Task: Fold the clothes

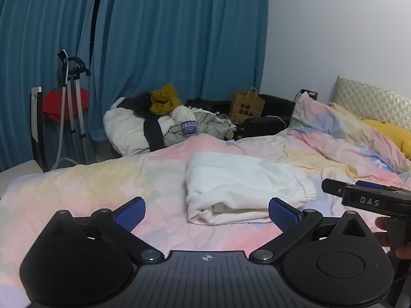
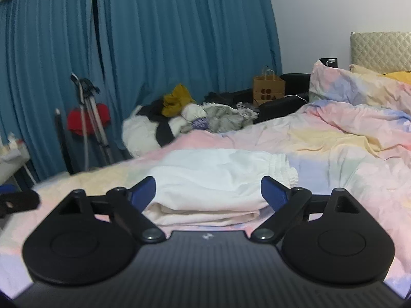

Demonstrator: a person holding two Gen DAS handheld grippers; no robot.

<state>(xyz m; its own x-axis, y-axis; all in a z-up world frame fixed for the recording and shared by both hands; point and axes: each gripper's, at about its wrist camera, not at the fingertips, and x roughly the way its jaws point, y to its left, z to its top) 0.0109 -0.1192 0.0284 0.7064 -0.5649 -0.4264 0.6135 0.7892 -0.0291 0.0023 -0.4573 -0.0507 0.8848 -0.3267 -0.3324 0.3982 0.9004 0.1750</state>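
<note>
Clothes — white folded garment (image 1: 239, 187) lies flat on bed (image 1: 77, 184). My left gripper (image 1: 206, 214) and right gripper (image 2: 208, 192) both wide open, holding nothing. Risk: stray jaw snags top layer — fold slumps open.

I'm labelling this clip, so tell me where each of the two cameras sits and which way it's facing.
Left wrist: on the open left gripper, looking across the pastel bed at the folded white garment and blue curtains; the right gripper and some fingers show at right.
Right wrist: on the open right gripper, closer behind the same garment; the left gripper's tip shows at left.
Shared: bed, garment, curtains, clothes pile, paper bag.
</note>
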